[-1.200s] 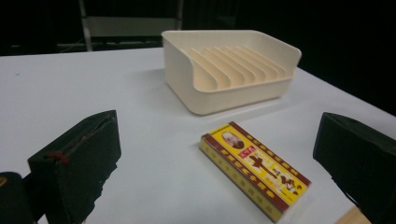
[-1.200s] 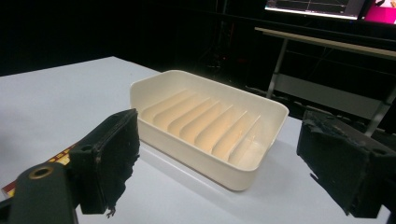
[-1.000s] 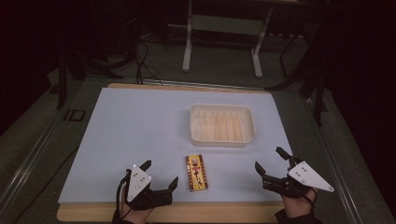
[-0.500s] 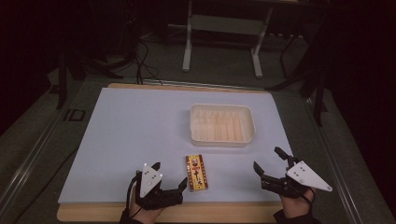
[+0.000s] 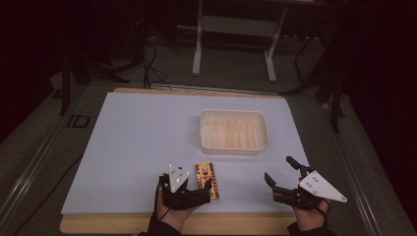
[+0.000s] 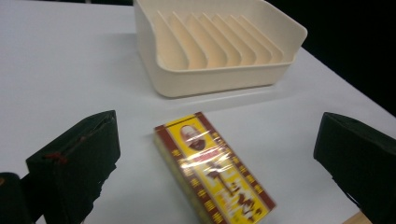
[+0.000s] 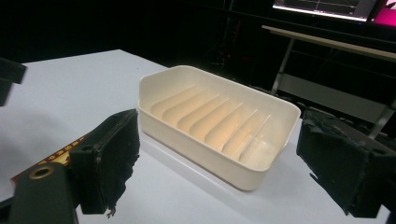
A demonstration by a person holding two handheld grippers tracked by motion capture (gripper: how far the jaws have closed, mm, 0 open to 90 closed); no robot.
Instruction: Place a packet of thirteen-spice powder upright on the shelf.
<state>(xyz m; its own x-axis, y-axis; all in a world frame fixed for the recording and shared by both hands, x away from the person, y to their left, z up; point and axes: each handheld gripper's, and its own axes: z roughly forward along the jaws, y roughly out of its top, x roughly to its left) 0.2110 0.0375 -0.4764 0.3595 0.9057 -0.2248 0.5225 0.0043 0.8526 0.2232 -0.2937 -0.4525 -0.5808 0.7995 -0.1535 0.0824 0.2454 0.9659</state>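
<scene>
At the near edge of the desk [image 5: 128, 147], the left claw [image 5: 199, 189] is held spread around the near end of the yellow-and-red box [image 6: 212, 173], the ribbed cream tray [image 5: 234, 130] is set beyond it, and the right claw [image 5: 281, 171] is held spread and empty.

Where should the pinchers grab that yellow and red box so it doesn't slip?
Probably across its two long edges, near the middle, coming down from above. The yellow and red box lies flat on the white table, so only its thin sides offer a grip. The left gripper is already open right beside it, with the box lying between its fingers in the left gripper view.
</scene>
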